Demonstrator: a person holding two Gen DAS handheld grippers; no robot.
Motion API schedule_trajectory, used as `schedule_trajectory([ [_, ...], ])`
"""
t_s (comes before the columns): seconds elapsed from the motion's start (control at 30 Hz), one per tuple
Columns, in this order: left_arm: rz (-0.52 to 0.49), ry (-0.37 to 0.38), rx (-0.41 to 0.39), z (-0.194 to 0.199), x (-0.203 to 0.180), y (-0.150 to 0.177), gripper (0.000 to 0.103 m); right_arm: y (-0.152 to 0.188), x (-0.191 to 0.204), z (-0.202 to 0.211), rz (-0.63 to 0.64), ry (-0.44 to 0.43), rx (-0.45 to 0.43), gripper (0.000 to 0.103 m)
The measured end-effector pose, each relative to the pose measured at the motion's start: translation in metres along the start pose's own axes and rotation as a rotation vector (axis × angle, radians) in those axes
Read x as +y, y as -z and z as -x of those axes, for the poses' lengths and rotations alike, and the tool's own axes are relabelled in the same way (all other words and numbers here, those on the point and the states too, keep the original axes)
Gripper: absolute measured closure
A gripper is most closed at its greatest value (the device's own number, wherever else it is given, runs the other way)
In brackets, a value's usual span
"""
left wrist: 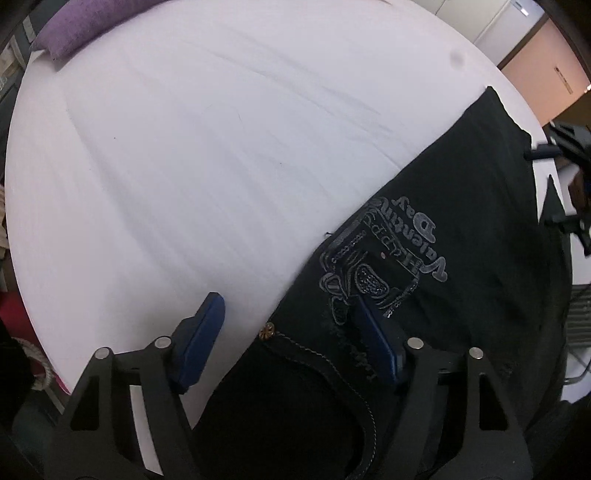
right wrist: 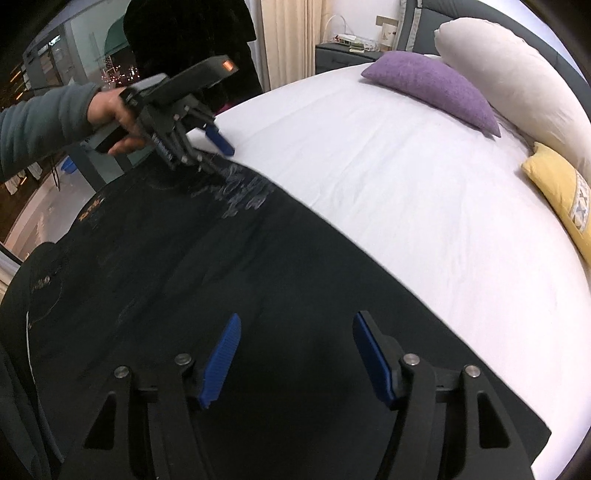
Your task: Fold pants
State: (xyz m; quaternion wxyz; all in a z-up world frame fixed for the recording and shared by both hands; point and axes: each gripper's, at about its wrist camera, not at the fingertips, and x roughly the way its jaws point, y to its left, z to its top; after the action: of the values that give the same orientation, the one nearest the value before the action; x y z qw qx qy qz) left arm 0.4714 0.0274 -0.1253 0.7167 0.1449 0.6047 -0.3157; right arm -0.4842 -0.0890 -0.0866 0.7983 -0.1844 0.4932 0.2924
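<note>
Black pants with a grey printed design lie flat along the edge of a white bed sheet. My left gripper is open and points down at the pants' edge near a brass button. One blue pad is over the sheet and the other is over the print. In the right wrist view the same pants spread across the lower left. My right gripper hangs open just above the dark cloth, with nothing pinched between its pads. The left gripper shows there too, held by a hand at the far end of the pants.
A purple pillow, a white pillow and a yellow cushion lie at the head of the bed. A grey nightstand stands behind them. The purple pillow also shows at top left. Wide bare sheet lies beside the pants.
</note>
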Motion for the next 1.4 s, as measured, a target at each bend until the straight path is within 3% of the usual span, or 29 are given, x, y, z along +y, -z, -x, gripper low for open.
schedule_trajectory([
  [0.1, -0.005, 0.022, 0.001, 0.003, -0.004, 0.001, 0.056, -0.008, -0.006, -0.007, 0.004, 0.001, 0.012, 0.041],
  [0.17, -0.001, 0.029, -0.008, 0.007, -0.008, 0.005, 0.077, -0.013, -0.009, -0.012, 0.010, 0.005, 0.026, 0.044],
  [0.33, -0.022, -0.012, -0.097, 0.031, -0.020, 0.018, 0.090, -0.026, -0.012, -0.027, 0.046, 0.006, 0.066, 0.052],
  [0.63, -0.173, -0.190, -0.260, 0.070, -0.073, 0.053, 0.095, -0.052, -0.023, -0.049, 0.123, 0.025, 0.090, 0.055],
  [1.0, -0.192, -0.200, -0.296, 0.065, -0.088, 0.080, 0.095, -0.073, -0.032, -0.086, 0.171, -0.025, 0.193, 0.055],
  [1.23, -0.184, -0.188, -0.295, 0.073, -0.090, 0.090, 0.095, -0.079, -0.031, -0.094, 0.147, -0.084, 0.211, 0.091],
  [1.4, -0.175, -0.182, -0.300, 0.075, -0.089, 0.090, 0.095, -0.079, -0.038, -0.086, 0.041, -0.101, 0.182, 0.094],
])
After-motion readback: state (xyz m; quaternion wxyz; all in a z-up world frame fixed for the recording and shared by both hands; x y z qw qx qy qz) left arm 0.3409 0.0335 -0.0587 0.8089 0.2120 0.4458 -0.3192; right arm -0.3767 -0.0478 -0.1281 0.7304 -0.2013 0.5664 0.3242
